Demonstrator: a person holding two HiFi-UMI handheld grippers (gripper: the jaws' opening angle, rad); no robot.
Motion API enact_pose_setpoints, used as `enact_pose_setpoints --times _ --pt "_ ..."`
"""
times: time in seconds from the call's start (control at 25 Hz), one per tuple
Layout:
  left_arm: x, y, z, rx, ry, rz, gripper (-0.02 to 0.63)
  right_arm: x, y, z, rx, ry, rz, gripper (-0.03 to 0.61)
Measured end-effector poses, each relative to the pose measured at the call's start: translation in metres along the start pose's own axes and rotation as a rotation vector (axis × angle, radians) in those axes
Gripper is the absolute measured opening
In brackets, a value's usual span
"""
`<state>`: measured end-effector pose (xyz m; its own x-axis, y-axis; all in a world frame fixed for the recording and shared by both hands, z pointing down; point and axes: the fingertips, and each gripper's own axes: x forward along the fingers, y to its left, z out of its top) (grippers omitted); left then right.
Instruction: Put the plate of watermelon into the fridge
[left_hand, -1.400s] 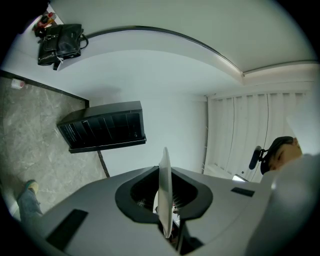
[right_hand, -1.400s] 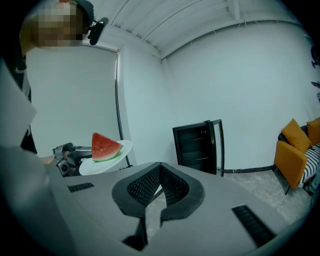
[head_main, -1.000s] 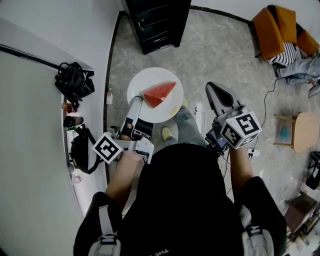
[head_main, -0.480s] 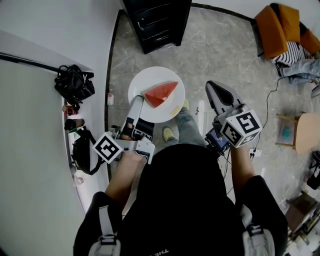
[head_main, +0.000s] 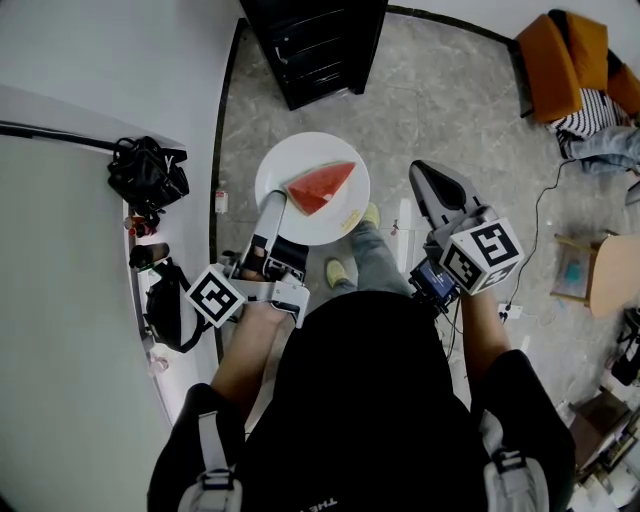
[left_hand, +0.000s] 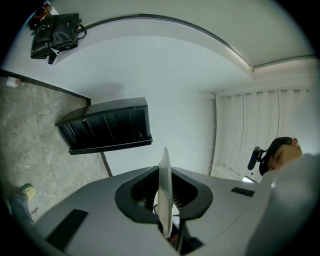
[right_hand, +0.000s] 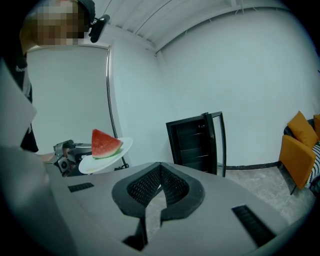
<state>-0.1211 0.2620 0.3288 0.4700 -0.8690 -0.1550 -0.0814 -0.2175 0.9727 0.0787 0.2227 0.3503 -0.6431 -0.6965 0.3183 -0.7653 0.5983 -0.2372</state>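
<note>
Holding the round white ceramic plate (head_main: 292, 160) out in front, a little to the body's left, above the grey marbled floor (head_main: 430, 90), with the left hand-held gripper (head_main: 273, 203). Clamping that gripper's jaws, almost together, on the plate's thin near rim, seen edge-on in the left gripper view. Bearing the red triangular wedge of watermelon (head_main: 320, 187) near the plate's middle, with its tip pointing right in the head view and its broad end toward the clamped rim.

Facing the tall black cabinet with dark shelves (head_main: 315, 45), probably the fridge, straight ahead beyond the plate's far rim and well apart from it, roughly along the line of the left hand-held gripper's reach.

Carrying the right hand-held gripper (head_main: 428, 180) beside the plate on its right, apart from it, with jaws closed together on nothing and only floor and wall showing past them.

Judging the left arm as the carrying one and the right as the free one for any door. Needing to keep the plate level on the way forward, lest the wedge slide toward the unsupported far side.
</note>
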Motion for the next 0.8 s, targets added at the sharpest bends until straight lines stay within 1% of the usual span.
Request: enact_pose_setpoints --times 0.2,0.4,0.68,0.8 --pt "0.033 0.010 0.011 0.001 -0.006 0.015 0.043 0.025 -0.024 0.008 0.004 0.013 0.016 0.012" --pt "0.055 0.015 0.018 0.003 -0.026 0.023 0.043 0.041 -0.039 0.016 0.002 0.020 0.028 0.012" --pt "0.095 0.014 0.016 0.012 -0.035 0.036 0.043 0.052 -0.072 0.032 0.006 0.016 0.057 0.012" --pt "0.107 0.013 0.016 0.011 -0.040 0.040 0.043 0.055 -0.083 0.037 0.013 0.015 0.054 0.012"
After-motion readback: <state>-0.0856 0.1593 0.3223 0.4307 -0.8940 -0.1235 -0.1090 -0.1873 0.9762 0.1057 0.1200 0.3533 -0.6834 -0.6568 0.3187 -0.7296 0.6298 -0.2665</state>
